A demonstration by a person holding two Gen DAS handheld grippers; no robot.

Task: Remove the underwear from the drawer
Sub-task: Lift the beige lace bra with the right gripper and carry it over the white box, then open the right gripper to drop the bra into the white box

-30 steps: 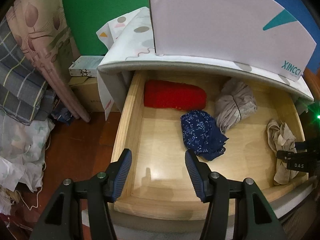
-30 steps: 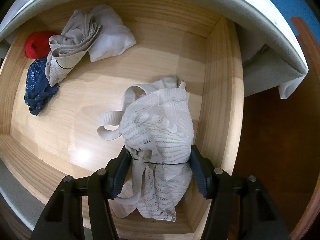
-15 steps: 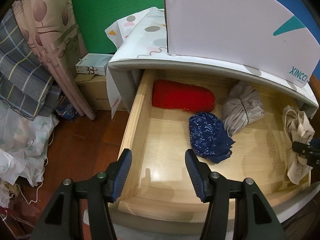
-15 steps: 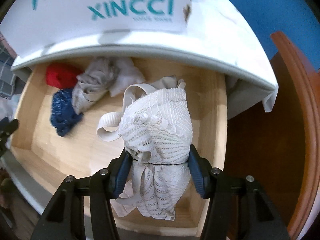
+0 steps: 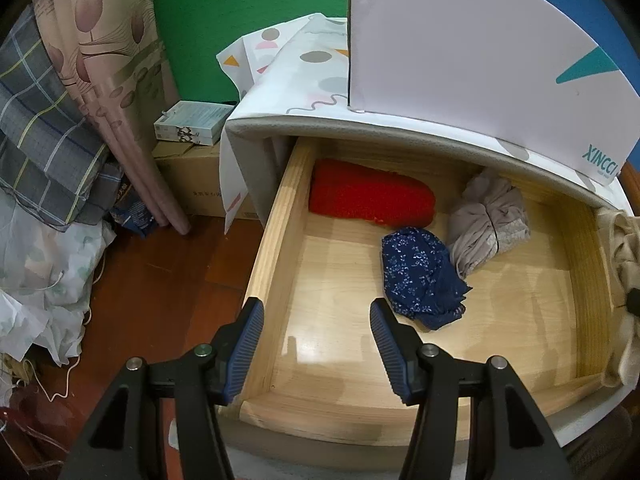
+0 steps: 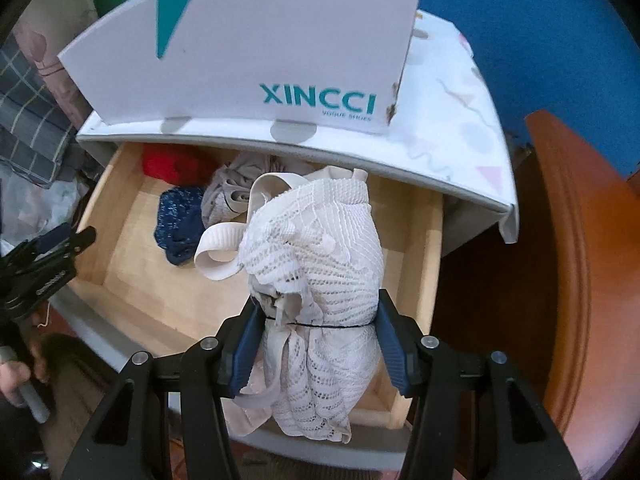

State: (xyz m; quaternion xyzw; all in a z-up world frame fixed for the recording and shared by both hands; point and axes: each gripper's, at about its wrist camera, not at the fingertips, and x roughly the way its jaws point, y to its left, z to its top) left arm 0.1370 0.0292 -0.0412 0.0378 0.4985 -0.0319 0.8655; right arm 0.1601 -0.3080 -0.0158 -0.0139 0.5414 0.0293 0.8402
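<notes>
My right gripper point(image 6: 318, 340) is shut on a rolled white lace underwear bundle point(image 6: 320, 256) tied with a black band, held above the open wooden drawer point(image 6: 132, 288). The bundle also shows at the right edge of the left wrist view point(image 5: 624, 248). My left gripper point(image 5: 316, 344) is open and empty above the drawer's front left corner point(image 5: 264, 272). In the drawer lie a red roll point(image 5: 370, 196), a dark blue floral bundle point(image 5: 420, 276) and a grey bundle point(image 5: 486, 220).
A white XINCCI shoe box point(image 6: 256, 60) stands on the cabinet top point(image 6: 452, 120). Curtains and plaid cloth point(image 5: 60, 128) hang at the left over piled fabric and small boxes point(image 5: 192, 124). A wooden chair edge point(image 6: 580, 260) is at the right.
My right gripper has lifted the white lace bundle up out of the drawer and pulled back. The left gripper has drifted slightly left, still open.
</notes>
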